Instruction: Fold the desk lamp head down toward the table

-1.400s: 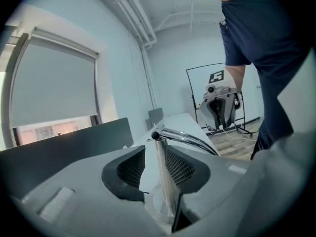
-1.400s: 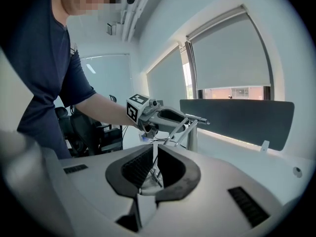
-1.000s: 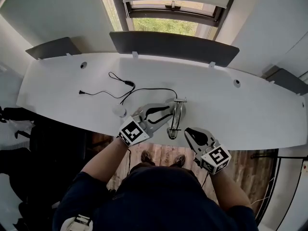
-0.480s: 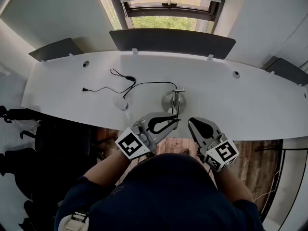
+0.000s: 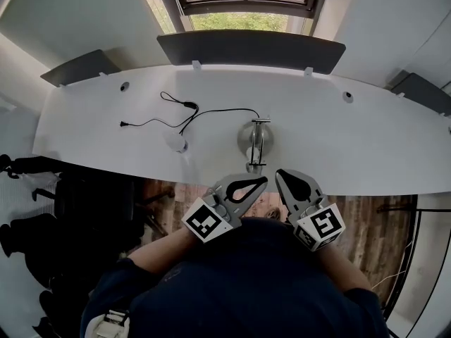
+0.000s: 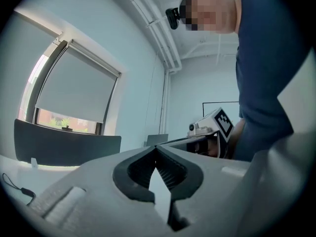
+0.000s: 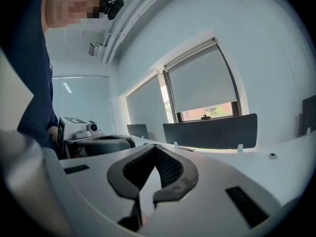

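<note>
1. head view: the desk lamp lies low and flat on the table, near its front edge. i judge the fold done, or nearly so. my left gripper and right gripper hang off that edge, apart from the lamp. no brand shows, only the square markers on my grippers.
2. left gripper view: my jaws are pressed together on nothing. the lamp is out of sight and there is no writing.
3. right gripper view: my jaws are likewise closed and empty. the table stretches ahead, with no lamp and no legible print.
</note>
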Motion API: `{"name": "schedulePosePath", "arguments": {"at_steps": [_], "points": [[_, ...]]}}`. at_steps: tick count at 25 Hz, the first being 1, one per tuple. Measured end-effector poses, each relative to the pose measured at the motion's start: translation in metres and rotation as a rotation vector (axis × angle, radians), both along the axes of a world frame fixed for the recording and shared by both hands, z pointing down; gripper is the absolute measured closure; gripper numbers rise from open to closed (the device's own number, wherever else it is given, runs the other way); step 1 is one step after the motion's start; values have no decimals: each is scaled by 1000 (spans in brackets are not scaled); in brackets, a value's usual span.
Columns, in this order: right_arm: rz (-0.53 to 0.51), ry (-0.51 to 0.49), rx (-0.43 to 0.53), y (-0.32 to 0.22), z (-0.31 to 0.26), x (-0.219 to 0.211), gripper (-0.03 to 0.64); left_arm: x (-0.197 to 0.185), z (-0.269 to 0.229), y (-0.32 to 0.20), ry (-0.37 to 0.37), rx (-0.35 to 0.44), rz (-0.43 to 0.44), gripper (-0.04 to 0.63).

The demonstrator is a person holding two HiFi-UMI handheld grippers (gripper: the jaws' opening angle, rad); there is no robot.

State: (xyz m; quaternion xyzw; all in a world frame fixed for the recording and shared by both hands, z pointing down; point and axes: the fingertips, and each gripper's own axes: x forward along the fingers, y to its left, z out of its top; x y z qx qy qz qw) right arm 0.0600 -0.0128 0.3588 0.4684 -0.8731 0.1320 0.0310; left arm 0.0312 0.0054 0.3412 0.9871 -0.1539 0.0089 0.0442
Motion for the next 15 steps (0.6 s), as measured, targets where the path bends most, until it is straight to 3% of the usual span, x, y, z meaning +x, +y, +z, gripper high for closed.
{"name": "schedulePosePath", "arguments": {"at_steps": [15], "points": [[-8,15,9,2,-2,-6,607,-4,-7,-4,9,-1,-29,589]]}}
